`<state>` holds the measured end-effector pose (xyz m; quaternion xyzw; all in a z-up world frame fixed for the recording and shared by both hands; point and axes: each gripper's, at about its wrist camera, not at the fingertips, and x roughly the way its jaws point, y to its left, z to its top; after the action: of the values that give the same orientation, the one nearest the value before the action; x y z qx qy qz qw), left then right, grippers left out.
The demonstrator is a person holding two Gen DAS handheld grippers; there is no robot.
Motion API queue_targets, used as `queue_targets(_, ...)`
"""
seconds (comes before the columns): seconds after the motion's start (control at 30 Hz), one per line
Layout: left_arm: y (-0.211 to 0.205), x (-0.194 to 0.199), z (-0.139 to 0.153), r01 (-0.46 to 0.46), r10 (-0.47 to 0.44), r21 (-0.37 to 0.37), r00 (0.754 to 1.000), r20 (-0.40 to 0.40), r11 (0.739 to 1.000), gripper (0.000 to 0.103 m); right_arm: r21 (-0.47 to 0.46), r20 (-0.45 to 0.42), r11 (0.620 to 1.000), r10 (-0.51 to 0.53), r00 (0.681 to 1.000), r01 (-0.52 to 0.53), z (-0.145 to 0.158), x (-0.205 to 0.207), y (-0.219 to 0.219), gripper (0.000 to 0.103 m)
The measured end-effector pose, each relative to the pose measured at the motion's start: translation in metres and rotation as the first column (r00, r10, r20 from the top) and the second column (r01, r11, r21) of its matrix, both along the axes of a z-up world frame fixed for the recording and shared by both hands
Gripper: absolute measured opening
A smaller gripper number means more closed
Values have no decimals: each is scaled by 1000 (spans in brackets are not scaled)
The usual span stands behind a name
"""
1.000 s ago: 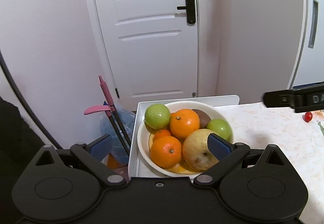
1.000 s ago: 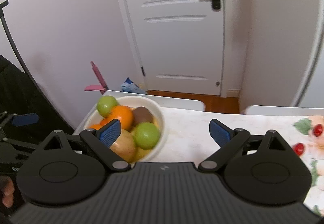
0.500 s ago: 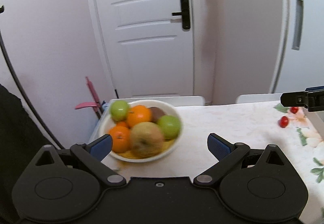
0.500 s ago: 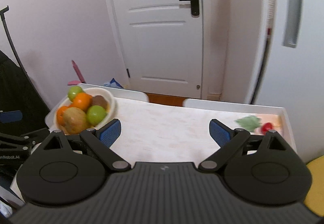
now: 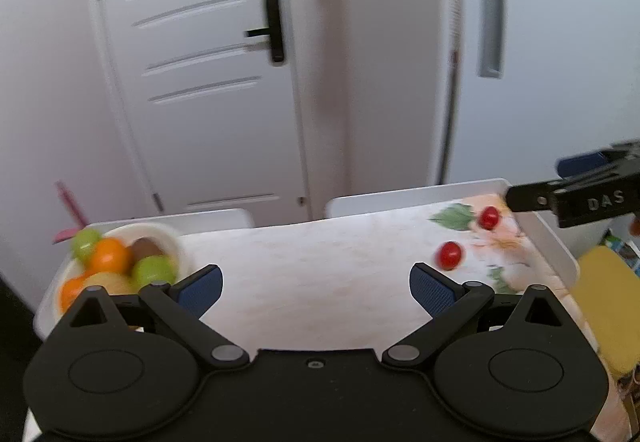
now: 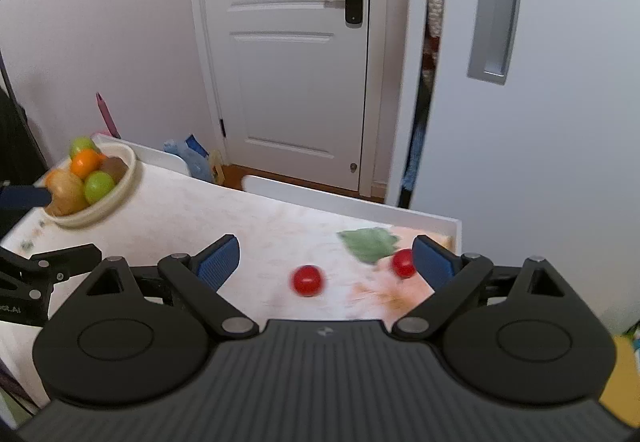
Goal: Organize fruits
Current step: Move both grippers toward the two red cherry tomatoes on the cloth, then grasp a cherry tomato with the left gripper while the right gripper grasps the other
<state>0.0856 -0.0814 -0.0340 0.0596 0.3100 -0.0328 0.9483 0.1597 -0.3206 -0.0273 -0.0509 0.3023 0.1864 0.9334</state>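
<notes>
The white table with its pale floral cloth (image 6: 224, 218) now fills both views where a second ago the cream bowl heaped with oranges, green apples and a brown pear (image 6: 120, 182) sat just ahead of the tongs; that bowl has slid off to the far left. Both the left gripper (image 5: 316, 288) and the right gripper (image 6: 326, 256) stand wide apart and empty. Two small round red fruits (image 6: 307, 280) (image 6: 403, 263) lie loose at the right, one between the right fingers, so they are probably the next pick.
</notes>
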Motion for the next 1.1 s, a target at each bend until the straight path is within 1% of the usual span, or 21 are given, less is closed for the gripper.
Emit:
queue_targets(0.13, -34, 22, -14, 84, -84, 0, 996, -13, 996, 102, -28, -13, 999, 37, 999, -37, -16, 24, -21, 103)
queue_targets(0.3, -69, 53, -34, 178, -178, -5, 983, -35, 984, 101, -68, -30, 995, 77, 997, -79, -36, 48, -36, 103)
queue_targets(0.47, -91, 81, -56, 228, -228, -17, 971, -69, 974, 98, -99, -52, 987, 124, 991, -129, -54, 65, -39, 102)
queue_targets(0.5, -95, 87, -61, 236, -237, -21, 968, -76, 971, 95, -104, -58, 985, 132, 990, -138, -58, 68, -38, 99)
queue_targets(0.63, -105, 106, -79, 265, -265, -17, 957, -116, 964, 81, -118, -77, 979, 155, 985, -164, -72, 78, -35, 93)
queue_targets(0.77, -110, 115, -94, 283, -282, -14, 948, -149, 959, 72, -131, -93, 974, 175, 980, -186, -81, 87, -31, 88)
queue_targets(0.83, -111, 119, -99, 290, -288, -12, 944, -161, 957, 65, -139, -99, 971, 181, 978, -194, -85, 90, -30, 85)
queue_targets(0.87, -112, 120, -101, 293, -290, -11, 942, -166, 956, 63, -144, -102, 970, 184, 978, -197, -87, 92, -29, 83)
queue_targets(1.1, -115, 125, -110, 295, -292, -10, 939, -181, 956, 56, -168, -110, 962, 198, 974, -215, -95, 99, -25, 79)
